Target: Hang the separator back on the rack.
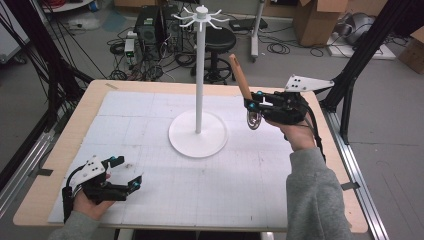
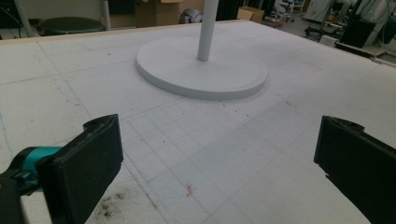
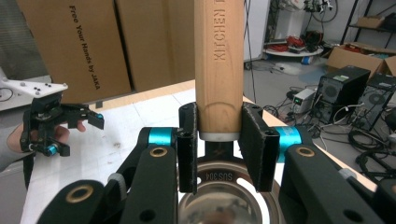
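wood handle clamped in my right gripper [image 1: 251, 104], held above the table's right side.

the utensil [image 1: 242, 76] has a light wooden handle stamped "kitchen" and a steel part marked "sus 304" below the jaws — the handle tilts up and away, the metal end [image 1: 254, 120] hangs underneath, off the white mat [image 1: 150, 150]. my left gripper [image 1: 122, 172] sits low at the near left corner, jaws wide apart, nothing between them. the white stand [image 1: 198, 127] is mid-table, well apart from both.
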